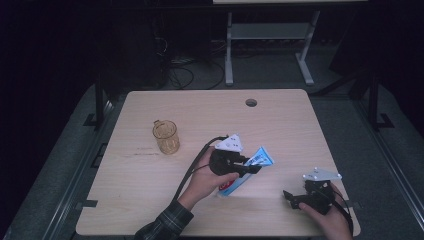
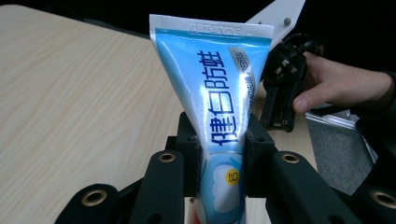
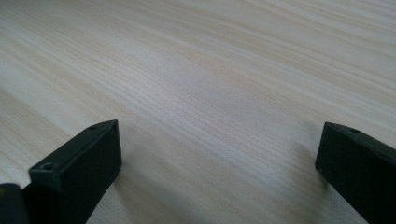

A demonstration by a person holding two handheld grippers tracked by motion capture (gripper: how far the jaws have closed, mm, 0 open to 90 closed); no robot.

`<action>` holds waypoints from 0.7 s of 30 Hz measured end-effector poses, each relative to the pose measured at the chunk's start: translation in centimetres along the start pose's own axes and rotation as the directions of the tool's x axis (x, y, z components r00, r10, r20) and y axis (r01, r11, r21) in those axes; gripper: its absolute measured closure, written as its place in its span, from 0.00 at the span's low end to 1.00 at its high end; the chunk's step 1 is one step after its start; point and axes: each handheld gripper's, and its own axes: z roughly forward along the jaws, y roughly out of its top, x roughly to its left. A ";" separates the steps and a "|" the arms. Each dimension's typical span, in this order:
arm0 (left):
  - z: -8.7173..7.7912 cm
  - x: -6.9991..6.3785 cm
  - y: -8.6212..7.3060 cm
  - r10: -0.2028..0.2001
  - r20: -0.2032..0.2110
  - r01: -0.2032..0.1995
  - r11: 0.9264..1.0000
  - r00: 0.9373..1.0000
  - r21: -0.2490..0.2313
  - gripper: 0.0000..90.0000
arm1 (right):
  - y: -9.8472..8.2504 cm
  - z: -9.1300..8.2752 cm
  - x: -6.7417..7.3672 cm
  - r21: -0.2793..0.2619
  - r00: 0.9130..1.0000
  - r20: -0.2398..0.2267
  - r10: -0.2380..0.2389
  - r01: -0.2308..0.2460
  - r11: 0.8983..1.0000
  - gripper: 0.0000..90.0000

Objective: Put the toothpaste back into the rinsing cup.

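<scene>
Toothpaste tube [image 1: 248, 170]: blue and white, lying near the middle of the table, a little right and toward the near side, its flat crimped end pointing far-right
Tube up close [image 2: 224, 107]: in the left gripper view it rises between the two black jaws, blue characters running along it, crimped end at the top
Left gripper [image 1: 247, 169]: and it's got it, jaws closed in on the tube from both sides, pinching it about midway along its length
Left hand [image 1: 207, 177]: wrapped around the gripper body, plaid sleeve coming in from the near edge
Right gripper [image 1: 289, 197]: down by the near-right corner, held low over the wood, well apart from the tube
Right jaws: spread wide in the right gripper view, bare table [image 3: 210, 84] between them, gripping nothing
Right hand [image 1: 327, 217]: at the near edge, holding its gripper
Amber mug [image 1: 166, 136]: upright on the left half of the table, well clear of both grippers
Table hole [image 1: 251, 102]: round, near the far edge
</scene>
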 end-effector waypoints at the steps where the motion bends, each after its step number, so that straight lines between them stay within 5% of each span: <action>1: -0.1 0.0 0.1 0.001 0.001 -0.001 1.000 1.000 -0.007 0.81 | 0.0 0.0 0.0 0.000 1.000 0.000 0.000 0.000 1.000 0.00; 21: -2.9 1.2 2.5 0.011 -0.037 -0.014 0.998 0.999 -0.056 0.81 | 0.0 0.0 0.0 0.000 1.000 -0.002 -0.003 0.003 1.000 0.00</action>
